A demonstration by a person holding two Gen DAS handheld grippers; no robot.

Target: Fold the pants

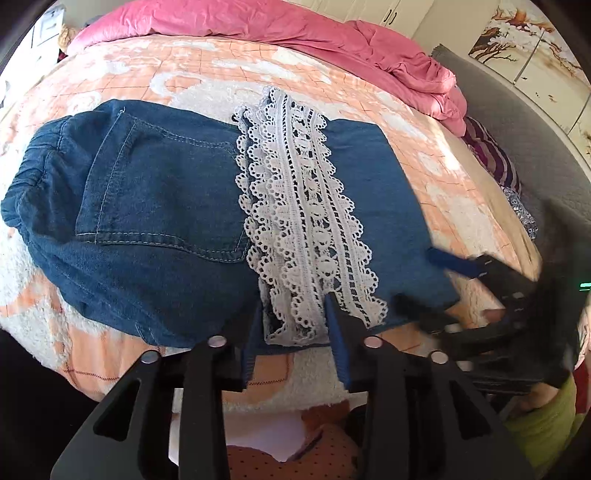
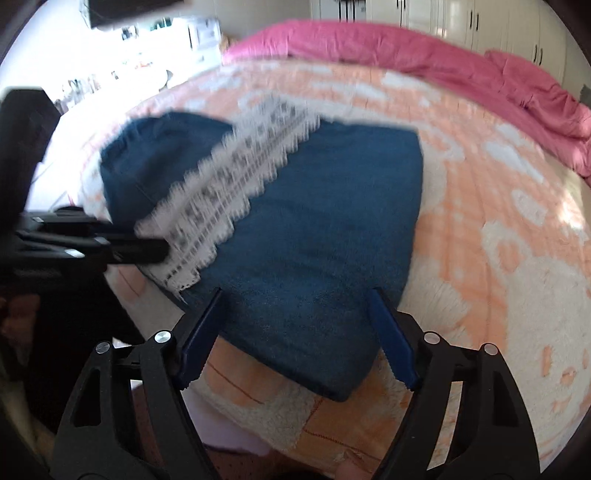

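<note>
The blue denim pants lie folded on the bed, waistband at the left, with a white lace hem laid across the middle. My left gripper is open at the near edge, its fingers on either side of the lace end. In the right wrist view the pants and the lace are blurred. My right gripper is open, its jaws wide apart either side of the near fold. It also shows in the left wrist view at the right corner. The left gripper shows at the left of the right wrist view.
The bed has a peach and white fleecy blanket. A pink duvet is bunched along the far side. A grey headboard and striped cloth are at the right. White wardrobes stand behind.
</note>
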